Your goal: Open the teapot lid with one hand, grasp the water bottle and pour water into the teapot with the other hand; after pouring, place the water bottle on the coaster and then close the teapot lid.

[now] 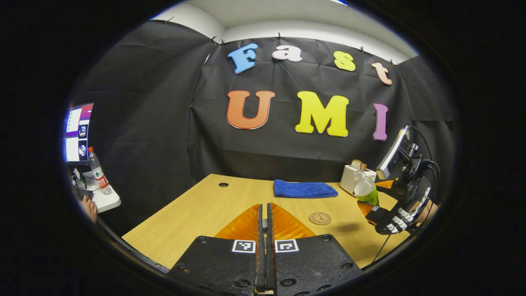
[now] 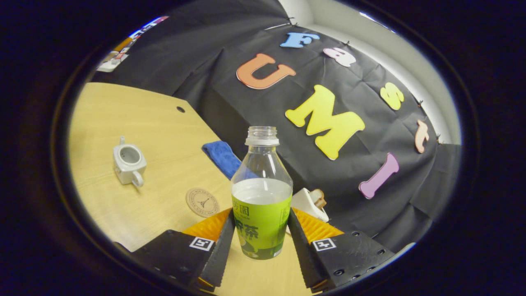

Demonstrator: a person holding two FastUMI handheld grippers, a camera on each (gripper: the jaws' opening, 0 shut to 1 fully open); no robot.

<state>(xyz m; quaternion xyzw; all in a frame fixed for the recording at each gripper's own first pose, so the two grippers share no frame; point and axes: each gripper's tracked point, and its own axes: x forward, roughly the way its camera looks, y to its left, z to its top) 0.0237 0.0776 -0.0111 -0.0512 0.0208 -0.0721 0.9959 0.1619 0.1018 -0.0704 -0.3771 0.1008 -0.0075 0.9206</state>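
My right gripper point(image 2: 261, 213) is shut on the water bottle point(image 2: 261, 205), a clear uncapped bottle with a green label, held upright and partly full. From the left gripper view the same bottle point(image 1: 365, 189) hangs above the table's right side, with its shadow below it. The white teapot point(image 2: 129, 164) stands on the wooden table point(image 2: 123, 119) with its top open and no lid on it. The round coaster point(image 2: 202, 202) lies between teapot and bottle, bare. My left gripper point(image 1: 265, 207) is raised over the near table edge, jaws nearly together on a pale sliver, seemingly the lid's knob.
A folded blue cloth point(image 1: 304, 189) lies at the back of the table, and a white toaster point(image 1: 353, 176) with bread stands at the back right. The coaster point(image 1: 319, 218) sits right of my left fingers. Off the left edge are a side table with a bottle point(image 1: 98, 170), a monitor and a person's hand.
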